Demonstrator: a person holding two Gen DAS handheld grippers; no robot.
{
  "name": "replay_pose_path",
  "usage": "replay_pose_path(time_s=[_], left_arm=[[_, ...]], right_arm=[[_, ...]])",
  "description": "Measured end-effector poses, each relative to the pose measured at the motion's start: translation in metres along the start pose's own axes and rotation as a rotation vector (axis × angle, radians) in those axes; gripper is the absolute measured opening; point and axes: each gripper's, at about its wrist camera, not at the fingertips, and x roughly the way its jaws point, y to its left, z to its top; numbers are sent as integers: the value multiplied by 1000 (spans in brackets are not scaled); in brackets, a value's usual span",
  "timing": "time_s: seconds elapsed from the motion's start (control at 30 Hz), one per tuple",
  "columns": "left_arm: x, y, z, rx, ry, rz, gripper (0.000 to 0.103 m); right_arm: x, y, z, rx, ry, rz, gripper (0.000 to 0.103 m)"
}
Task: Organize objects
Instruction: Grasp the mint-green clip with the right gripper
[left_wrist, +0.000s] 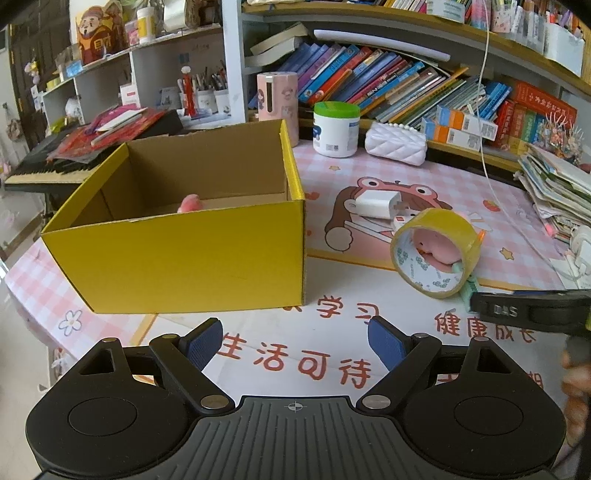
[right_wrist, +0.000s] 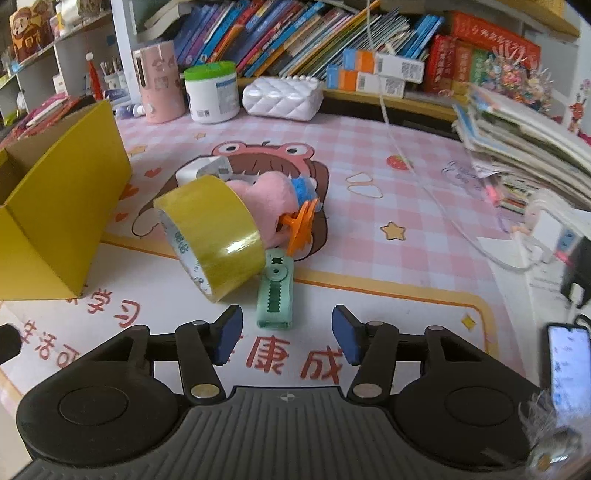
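Observation:
An open yellow cardboard box (left_wrist: 177, 254) stands on the mat with a pink item (left_wrist: 190, 203) inside; its corner shows in the right wrist view (right_wrist: 62, 206). A yellow tape roll (left_wrist: 436, 251) (right_wrist: 212, 232) stands tilted on edge against a pink plush toy (right_wrist: 266, 199). A green toothed clip (right_wrist: 275, 291) lies just ahead of my right gripper (right_wrist: 287, 332), which is open and empty. An orange clip (right_wrist: 301, 225) and a white charger (left_wrist: 376, 203) (right_wrist: 203, 168) lie behind the roll. My left gripper (left_wrist: 295, 343) is open and empty in front of the box.
A white tub with green lid (left_wrist: 336, 129), a pink cylinder (left_wrist: 277, 103) and a white quilted case (left_wrist: 395, 142) stand at the back by a bookshelf. A paper stack (right_wrist: 528, 144) and white cable (right_wrist: 424, 181) lie right. A phone (right_wrist: 569, 365) sits near right.

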Motion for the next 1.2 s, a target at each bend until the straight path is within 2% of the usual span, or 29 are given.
replay_pose_path(time_s=[0.3,0.33,0.43,0.57,0.67,0.9,1.1,1.2], left_arm=[[-2,-5,-1,-1,6,32,87],[-3,-6,-1,-1,6,33,87],[-2,-9,1,0,4,27,87],[1,-20,5,15,-3,-10,87],[8,-32,10,30,-5,-51,87],[34,-72,21,70,32,-201,60],[58,-96,34,27,42,-281,58],[72,-105,41,16,36,-277,57]], right_arm=[[37,0,12,-25,27,37,49],[38,1,13,-36,18,37,45],[39,1,14,-63,2,59,23],[34,-8,15,-55,9,83,23],[19,-20,15,-42,-17,81,23],[-18,-63,15,38,-80,39,23],[-40,-86,10,56,-122,0,23],[-46,-91,6,43,-130,-11,23]])
